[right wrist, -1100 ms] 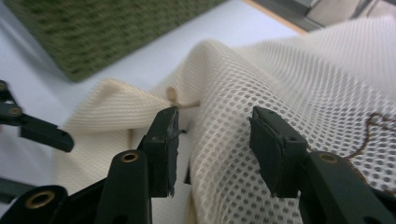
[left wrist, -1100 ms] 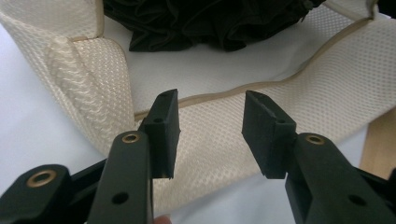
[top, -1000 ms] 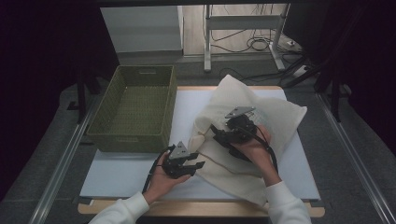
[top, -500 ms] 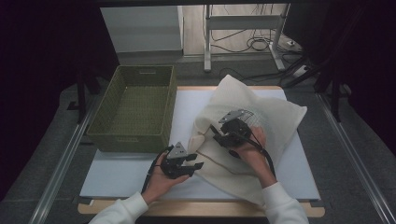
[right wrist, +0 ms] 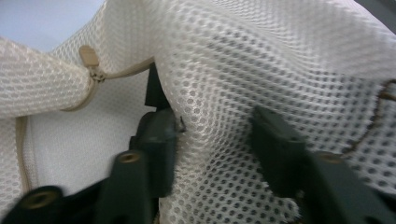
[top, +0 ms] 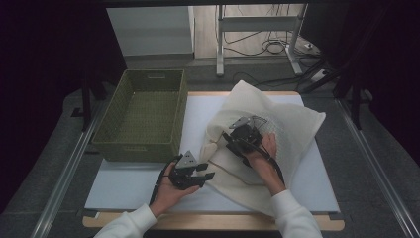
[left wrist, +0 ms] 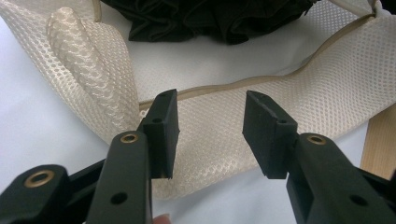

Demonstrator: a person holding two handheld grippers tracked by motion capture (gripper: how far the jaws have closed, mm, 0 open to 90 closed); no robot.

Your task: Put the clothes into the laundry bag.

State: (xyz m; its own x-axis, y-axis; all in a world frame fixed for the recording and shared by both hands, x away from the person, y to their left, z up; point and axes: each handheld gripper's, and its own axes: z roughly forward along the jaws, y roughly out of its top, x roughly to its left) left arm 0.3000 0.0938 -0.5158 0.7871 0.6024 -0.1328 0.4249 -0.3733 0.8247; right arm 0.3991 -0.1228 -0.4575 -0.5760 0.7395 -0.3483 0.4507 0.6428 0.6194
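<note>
We work at a white mat (top: pixel 133 181) on a wooden table (top: pixel 213 223), dark curtains around, cables on the floor behind. The mesh laundry bag (top: pixel 292 124) lies right of the green basket (top: pixel 143 111). Our left gripper (left wrist: pixel 210 121) hovers spread over its zipper edge; our right gripper (right wrist: pixel 212 135), just closing, straddles a mesh fold.

The mesh laundry bag (top: pixel 277 134) is cream, woven in a fine honeycomb of small holes, with a beige zipper band (left wrist: pixel 233 86) along its opening and a beige zipper pull (right wrist: pixel 88 57). A dark, nearly black crumpled cloth (left wrist: pixel 210 18) lies in its mouth. The basket (top: pixel 143 111) is olive green with a woven pattern, the mat (top: pixel 148 178) on the worktop is pale white-blue, the worktop's edge (top: pixel 213 222) light wood, and both tools are black, left (top: pixel 195 173) and right (top: pixel 237 141).
</note>
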